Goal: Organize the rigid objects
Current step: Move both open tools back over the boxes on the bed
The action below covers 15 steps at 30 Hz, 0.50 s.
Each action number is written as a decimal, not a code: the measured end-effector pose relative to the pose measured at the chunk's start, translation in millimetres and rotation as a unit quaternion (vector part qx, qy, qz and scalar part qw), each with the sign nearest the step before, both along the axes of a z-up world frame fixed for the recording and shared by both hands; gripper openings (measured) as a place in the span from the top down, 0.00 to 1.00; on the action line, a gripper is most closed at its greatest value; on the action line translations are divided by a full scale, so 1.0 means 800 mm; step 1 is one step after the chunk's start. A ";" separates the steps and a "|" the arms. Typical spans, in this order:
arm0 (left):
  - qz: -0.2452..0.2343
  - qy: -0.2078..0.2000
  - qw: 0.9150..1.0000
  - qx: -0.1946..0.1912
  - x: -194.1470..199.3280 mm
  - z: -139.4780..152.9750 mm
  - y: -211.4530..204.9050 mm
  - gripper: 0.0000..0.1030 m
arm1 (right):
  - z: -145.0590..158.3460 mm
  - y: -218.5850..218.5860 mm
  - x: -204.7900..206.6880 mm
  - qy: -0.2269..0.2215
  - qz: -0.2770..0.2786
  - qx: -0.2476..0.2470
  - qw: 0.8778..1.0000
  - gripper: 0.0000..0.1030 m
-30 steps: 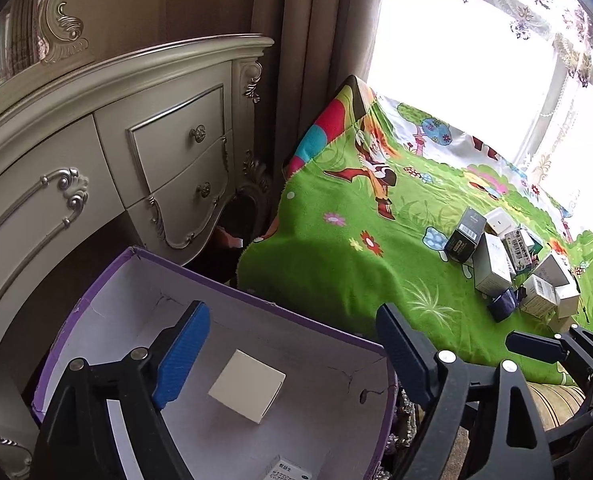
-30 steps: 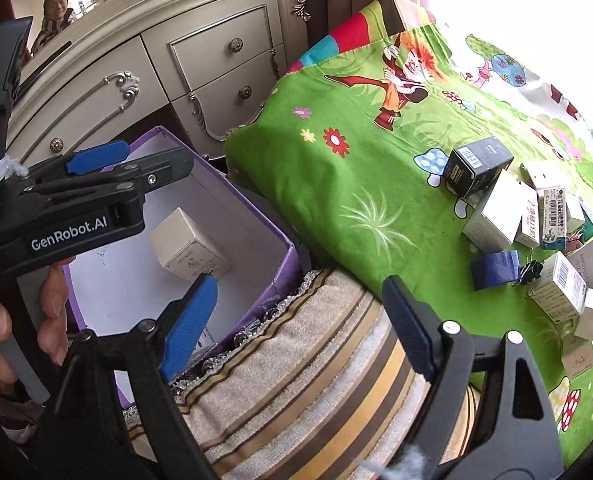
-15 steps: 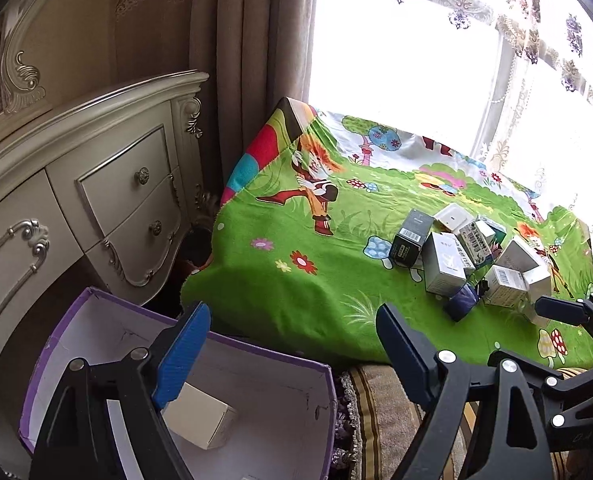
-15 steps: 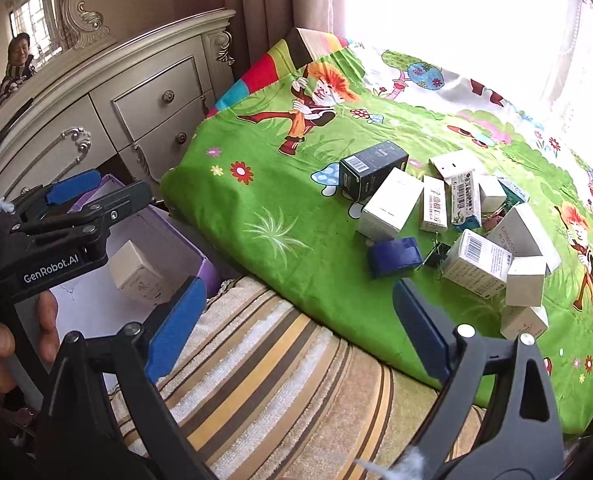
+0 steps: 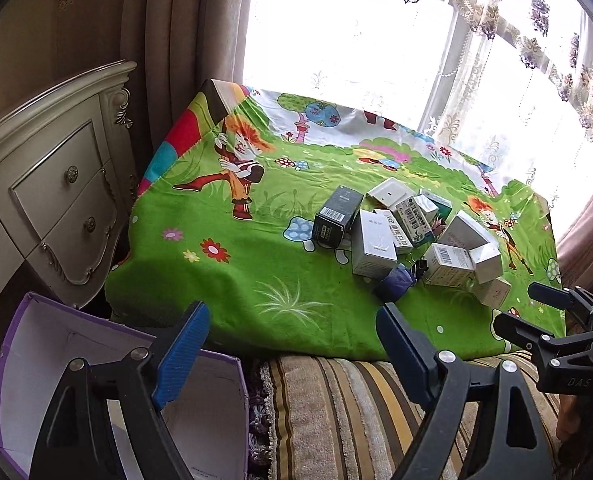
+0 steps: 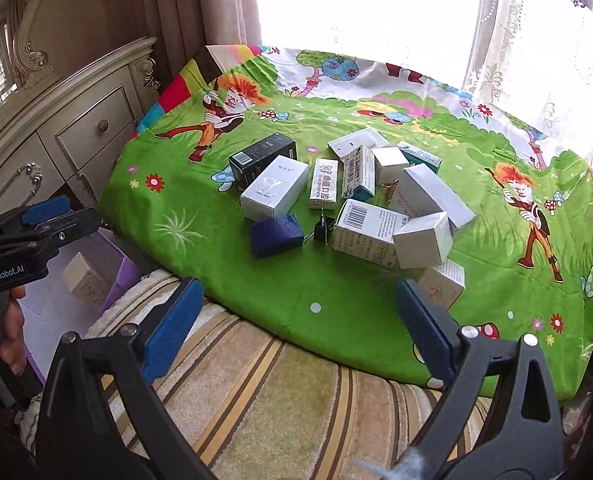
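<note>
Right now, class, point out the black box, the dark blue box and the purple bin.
black box [image 6: 262, 156], right wrist view, on its top face.
dark blue box [image 6: 276, 234], right wrist view, middle of its top.
purple bin [image 5: 36, 344], left wrist view, on its white inner wall.

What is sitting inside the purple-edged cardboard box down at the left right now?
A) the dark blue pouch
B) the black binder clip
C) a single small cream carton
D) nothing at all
C: the right wrist view shows one small cream carton lying on the white floor of the purple-edged cardboard box, while the dark blue pouch and black binder clip lie on the green cartoon cloth.
</note>
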State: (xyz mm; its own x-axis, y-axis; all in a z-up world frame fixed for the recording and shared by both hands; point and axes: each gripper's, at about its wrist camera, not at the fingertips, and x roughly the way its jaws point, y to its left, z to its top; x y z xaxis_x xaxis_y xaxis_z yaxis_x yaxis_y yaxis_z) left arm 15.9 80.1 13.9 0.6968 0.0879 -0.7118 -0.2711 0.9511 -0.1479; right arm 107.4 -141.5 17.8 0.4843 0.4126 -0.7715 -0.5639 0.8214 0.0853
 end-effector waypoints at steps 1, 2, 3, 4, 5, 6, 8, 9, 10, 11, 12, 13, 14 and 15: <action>-0.005 0.001 1.000 -0.002 0.004 0.000 -0.004 0.16 | -0.003 -0.007 0.005 0.009 -0.007 0.001 1.000 0.05; -0.011 0.002 1.000 -0.006 0.009 -0.001 -0.008 0.16 | -0.006 -0.013 0.010 0.016 -0.012 0.001 1.000 0.05; -0.017 0.003 1.000 -0.010 0.013 -0.001 -0.012 0.16 | -0.008 -0.019 0.014 0.021 -0.017 0.001 1.000 0.05; -0.022 0.004 1.000 -0.013 0.017 -0.002 -0.016 0.16 | -0.010 -0.024 0.018 0.023 -0.021 0.000 0.999 0.05; -0.028 0.005 0.999 -0.016 0.020 -0.003 -0.020 0.16 | -0.011 -0.028 0.021 0.025 -0.025 -0.002 0.999 0.05; -0.034 0.006 0.999 -0.019 0.024 -0.004 -0.024 0.16 | -0.013 -0.032 0.024 0.026 -0.029 -0.005 0.999 0.05; -0.044 0.010 0.999 -0.023 0.032 -0.007 -0.033 0.17 | -0.016 -0.039 0.032 0.031 -0.035 -0.010 0.999 0.05; -0.051 0.012 0.998 -0.026 0.037 -0.009 -0.037 0.17 | -0.018 -0.042 0.036 0.034 -0.040 -0.013 0.999 0.05; -0.058 0.015 0.998 -0.028 0.041 -0.012 -0.040 0.17 | -0.020 -0.046 0.041 0.037 -0.049 -0.018 0.998 0.05; -0.063 0.018 0.997 -0.031 0.045 -0.014 -0.043 0.17 | -0.023 -0.050 0.046 0.043 -0.057 -0.024 0.997 0.05; -0.068 0.021 0.997 -0.034 0.050 -0.017 -0.046 0.17 | -0.026 -0.055 0.051 0.048 -0.062 -0.024 0.997 0.05; -0.073 0.024 0.996 -0.037 0.054 -0.020 -0.048 0.17 | -0.029 -0.060 0.056 0.056 -0.067 -0.021 0.996 0.05; -0.079 0.027 0.996 -0.038 0.058 -0.023 -0.051 0.17 | -0.031 -0.064 0.060 0.062 -0.071 -0.020 0.995 0.05; -0.084 0.030 0.995 -0.037 0.062 -0.026 -0.054 0.17 | -0.034 -0.068 0.064 0.067 -0.075 -0.020 0.995 0.05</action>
State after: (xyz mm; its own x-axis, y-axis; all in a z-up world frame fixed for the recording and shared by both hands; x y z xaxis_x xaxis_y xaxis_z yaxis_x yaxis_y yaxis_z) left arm 65.6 37.1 -6.7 0.6534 -0.0809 -0.7526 -0.1199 0.9707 -0.2084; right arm 158.9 -195.7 -9.6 0.4294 0.3117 -0.8476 -0.4198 0.8999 0.1182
